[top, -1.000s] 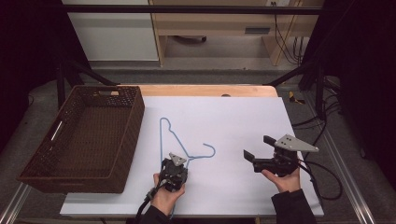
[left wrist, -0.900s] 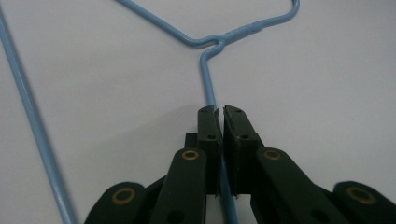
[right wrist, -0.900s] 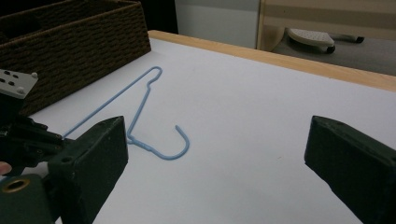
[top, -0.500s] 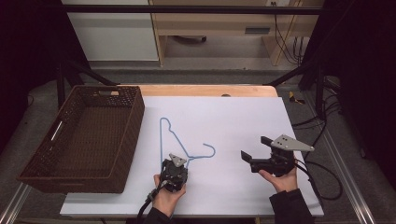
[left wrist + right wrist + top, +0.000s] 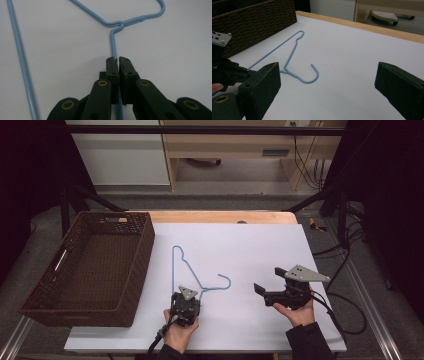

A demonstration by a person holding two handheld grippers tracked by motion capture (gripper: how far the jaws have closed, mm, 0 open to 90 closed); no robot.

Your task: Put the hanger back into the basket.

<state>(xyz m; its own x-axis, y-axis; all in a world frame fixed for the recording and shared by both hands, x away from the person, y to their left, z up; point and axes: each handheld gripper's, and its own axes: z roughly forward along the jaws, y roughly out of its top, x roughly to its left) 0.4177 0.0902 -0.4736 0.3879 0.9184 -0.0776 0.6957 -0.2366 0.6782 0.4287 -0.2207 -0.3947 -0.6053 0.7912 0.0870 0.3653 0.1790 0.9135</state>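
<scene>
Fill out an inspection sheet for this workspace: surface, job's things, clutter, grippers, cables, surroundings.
Surface: white table top, wooden strip along the far edge.
Job's things: blue wire hanger lying flat; empty brown wicker basket at the left.
Clutter: nothing seen.
Grippers: left gripper shut on the hanger's wire; right gripper open, holding nothing, apart from the hanger.
Cables: black cable trailing from the right gripper; more off the right edge.
Surroundings: pale cabinet, wooden furniture, dark frame.

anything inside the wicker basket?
The wicker basket looks empty: its woven floor shows bare in the high view. The strip of floor tucked behind its near wall is hidden. The blue hanger lies outside, on the white table beside it.
</scene>
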